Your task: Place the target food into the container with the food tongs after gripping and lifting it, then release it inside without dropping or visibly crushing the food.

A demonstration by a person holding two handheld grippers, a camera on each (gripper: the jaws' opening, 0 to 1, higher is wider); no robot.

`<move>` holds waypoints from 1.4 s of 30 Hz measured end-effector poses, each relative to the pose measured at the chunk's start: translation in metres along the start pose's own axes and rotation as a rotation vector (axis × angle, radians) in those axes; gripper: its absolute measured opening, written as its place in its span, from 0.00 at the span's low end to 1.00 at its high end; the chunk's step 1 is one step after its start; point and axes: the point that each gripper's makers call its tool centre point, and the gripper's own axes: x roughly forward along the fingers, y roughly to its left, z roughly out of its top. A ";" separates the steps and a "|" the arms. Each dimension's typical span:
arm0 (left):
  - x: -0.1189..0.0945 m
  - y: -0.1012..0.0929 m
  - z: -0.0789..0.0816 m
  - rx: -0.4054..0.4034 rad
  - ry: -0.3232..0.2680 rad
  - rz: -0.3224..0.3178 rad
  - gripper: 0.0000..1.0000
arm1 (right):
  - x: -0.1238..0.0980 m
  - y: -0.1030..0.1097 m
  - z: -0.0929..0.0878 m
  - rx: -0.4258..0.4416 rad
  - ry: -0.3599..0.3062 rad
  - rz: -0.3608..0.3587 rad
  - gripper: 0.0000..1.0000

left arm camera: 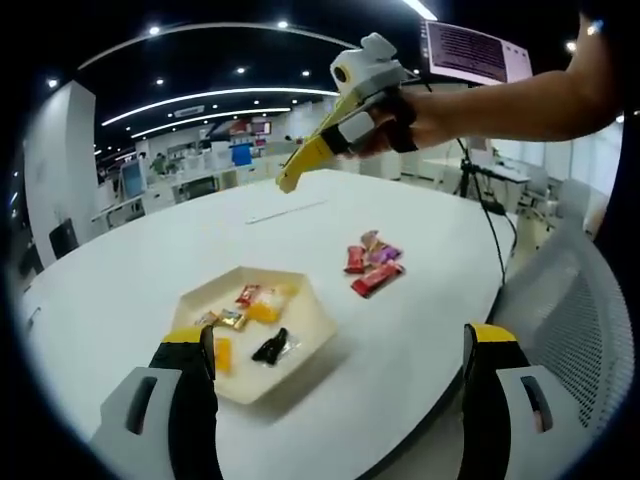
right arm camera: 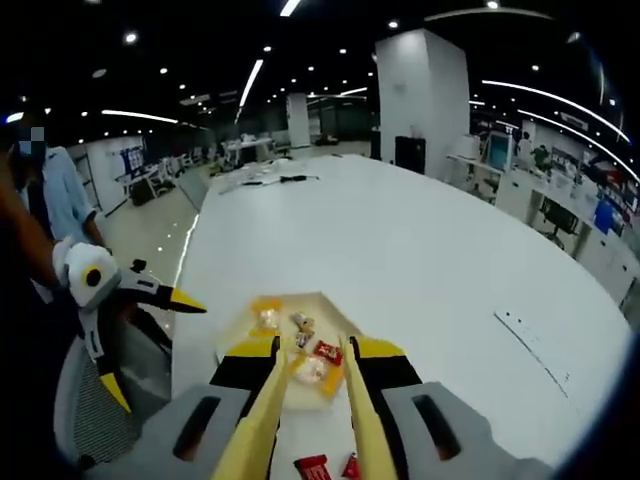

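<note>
Wrapped snacks (left arm camera: 373, 265) loose near table (left arm camera: 420, 330) edge, beside tray (left arm camera: 312, 318). Light, crinkly, slippery, crushable; pinch across wrapper middle. Right gripper (left arm camera: 297, 170) clamped on yellow tongs (right arm camera: 310, 410), aloft; left gripper (left arm camera: 340, 350) wide, empty.

Smooth, faintly glossy white worktop (left arm camera: 400, 330), matt cream tray (left arm camera: 310, 322), shiny crinkled plastic snack wrappers (left arm camera: 376, 278), mesh-cloth chair back (left arm camera: 575, 310).
</note>
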 end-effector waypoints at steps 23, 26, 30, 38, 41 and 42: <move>0.001 -0.001 -0.002 0.002 0.012 -0.009 0.99 | -0.068 -0.040 -0.063 -0.044 0.051 -0.079 0.26; 0.002 -0.001 -0.003 0.003 0.014 -0.009 0.99 | -0.074 -0.042 -0.070 -0.046 0.064 -0.080 0.26; 0.002 -0.002 -0.004 0.008 0.021 -0.012 0.99 | -0.084 -0.044 -0.080 -0.054 0.081 -0.078 0.26; 0.002 -0.002 -0.006 0.013 0.030 -0.012 0.99 | -0.099 -0.046 -0.096 -0.079 0.112 -0.065 0.26; 0.003 -0.002 -0.007 0.014 0.036 -0.012 0.99 | -0.101 -0.045 -0.101 -0.087 0.119 -0.050 0.26; 0.003 -0.002 -0.008 0.015 0.038 -0.011 0.99 | -0.102 -0.045 -0.103 -0.091 0.119 -0.048 0.26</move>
